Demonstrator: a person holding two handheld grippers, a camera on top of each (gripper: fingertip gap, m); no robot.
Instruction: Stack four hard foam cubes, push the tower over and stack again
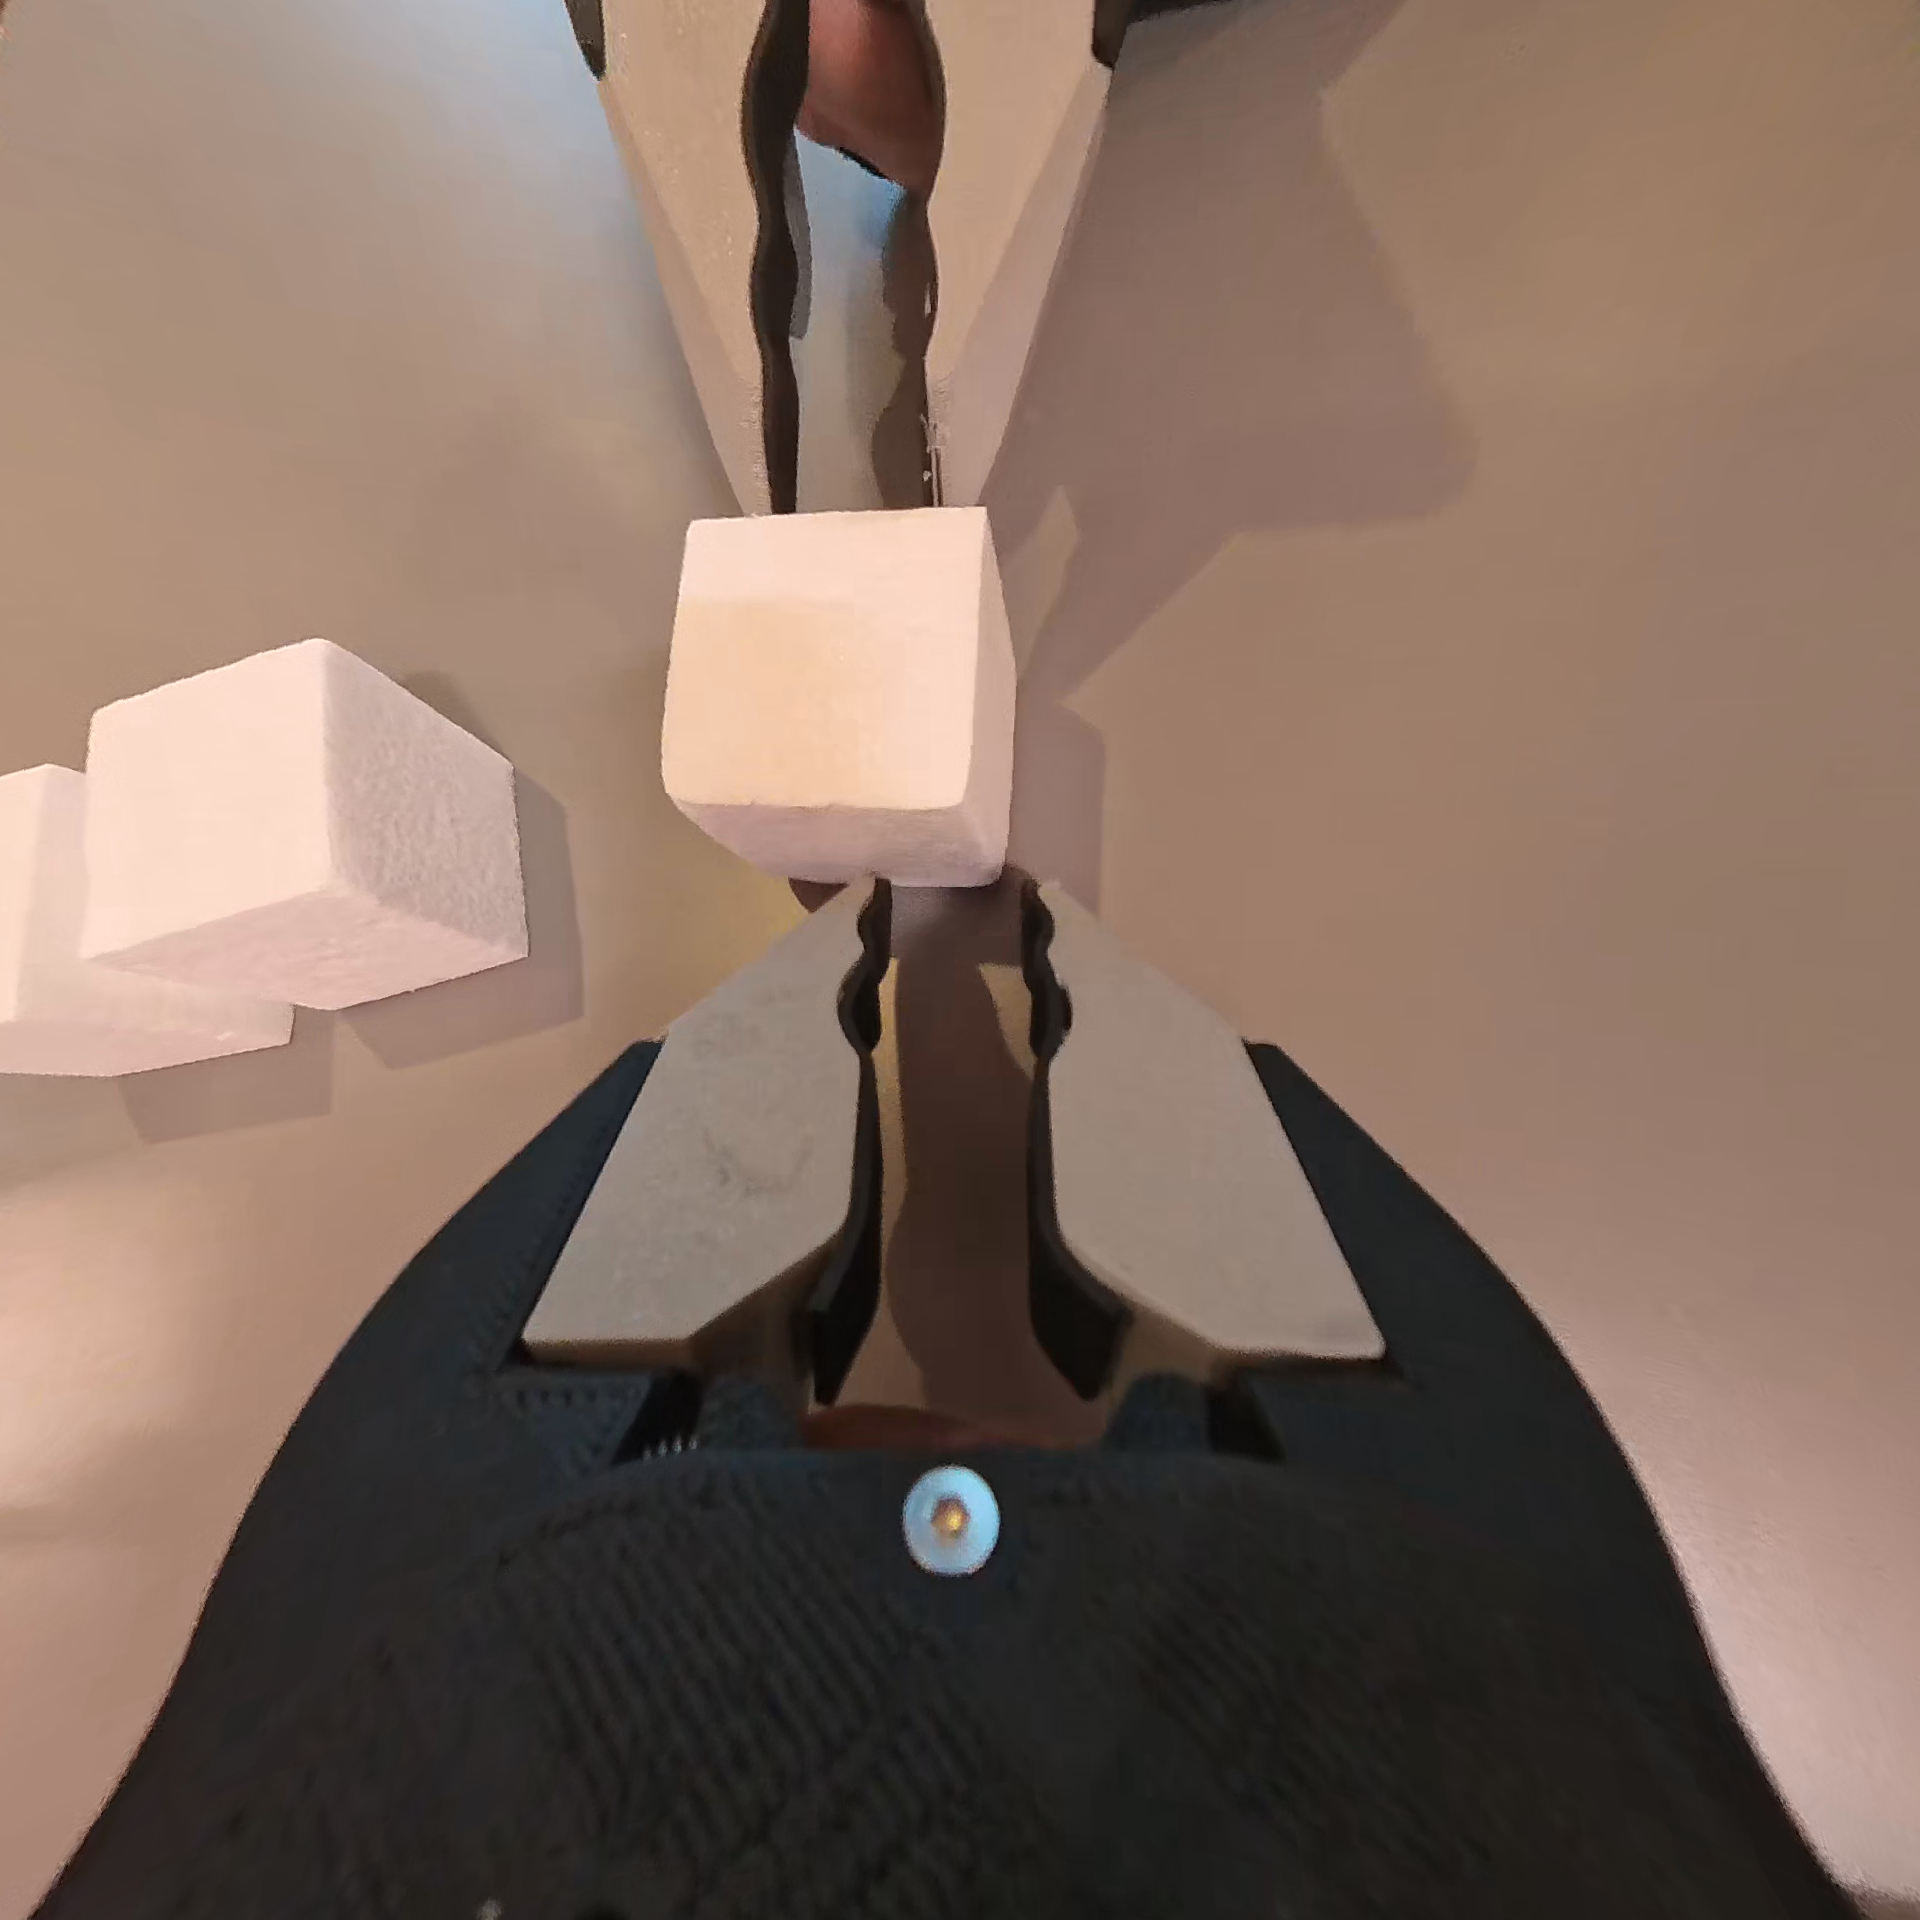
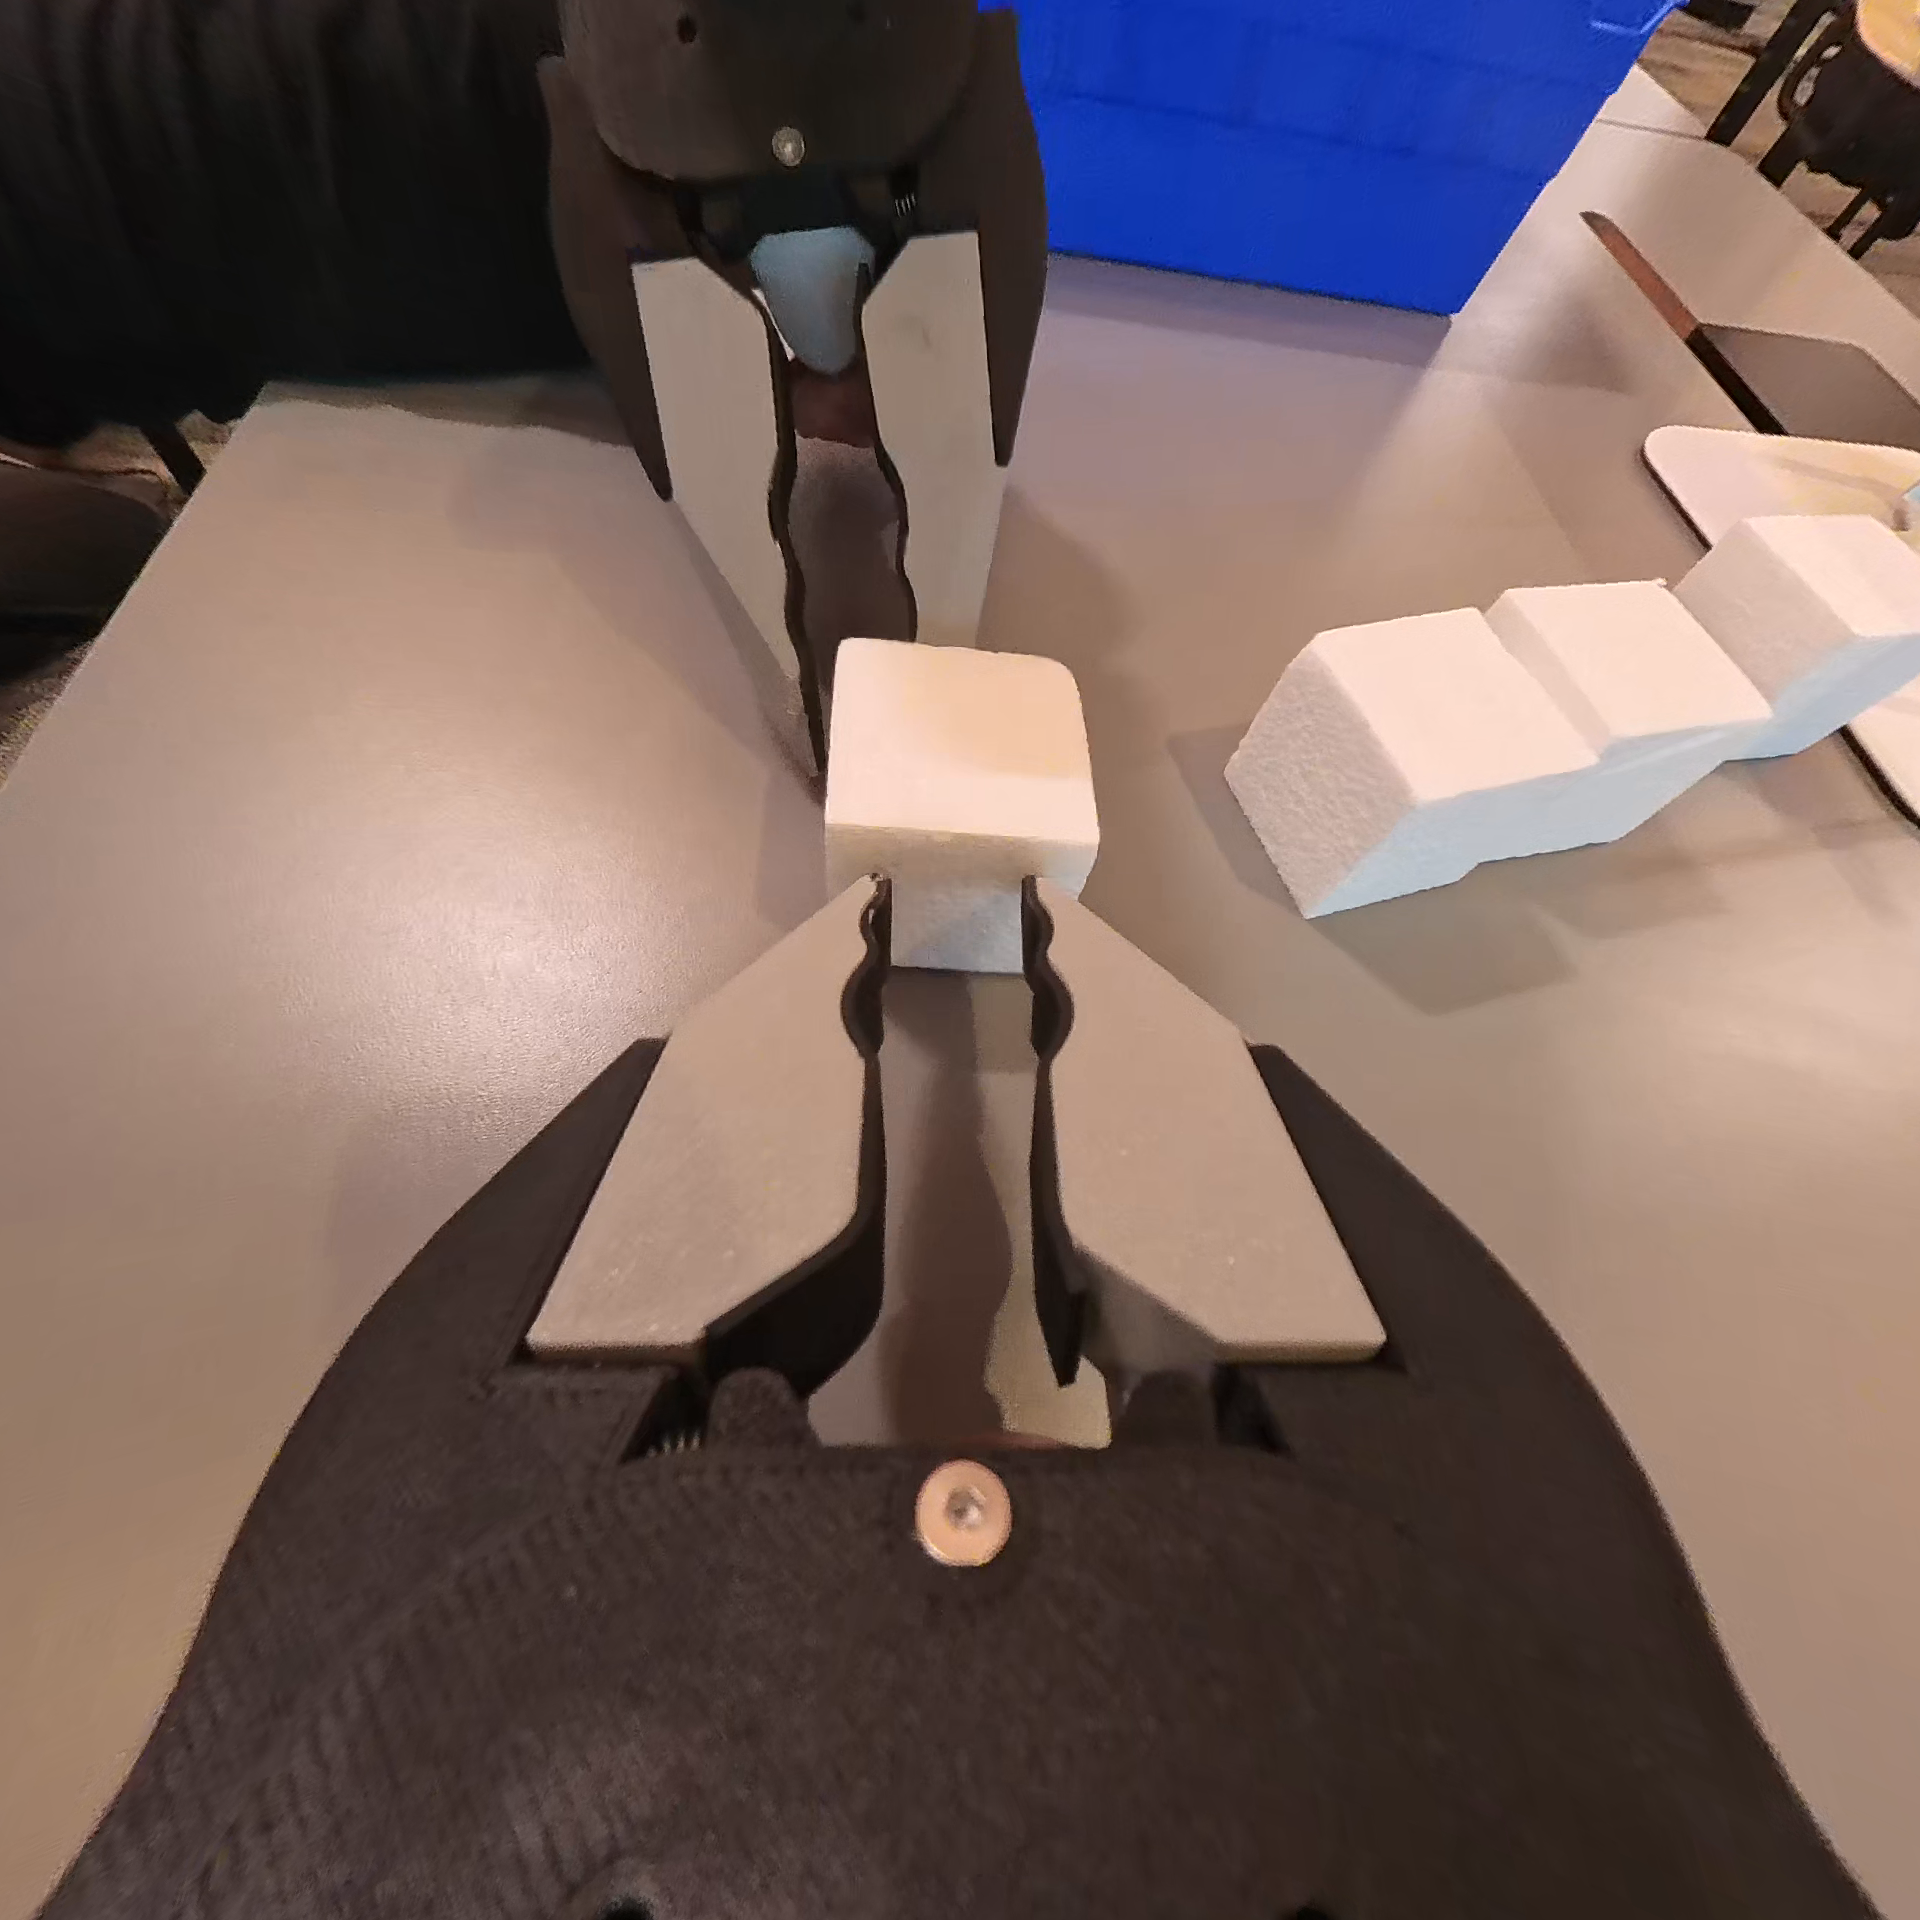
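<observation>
One white foam cube (image 2: 956,758) stands alone on the grey table (image 2: 364,831), between the two grippers. My right gripper (image 2: 951,894) has its tips at the cube's near face, jaws a narrow gap apart and holding nothing. My left gripper (image 2: 857,686) comes down from the far side, tips at the cube's far left edge, also slightly open and empty. In the left wrist view the cube (image 1: 842,696) lies just past my left gripper (image 1: 956,894), with the right gripper (image 1: 842,488) beyond. Three more cubes (image 2: 1434,748) lie in a row at the right.
A blue crate (image 2: 1299,135) stands at the back of the table. A white board (image 2: 1766,468) and a dark flat object (image 2: 1829,384) lie at the far right behind the cube row. A person's dark clothing (image 2: 260,187) is at the back left. The left wrist view shows two spare cubes (image 1: 301,821) on its left. My right fingertips sit around 6 centimetres from my left ones.
</observation>
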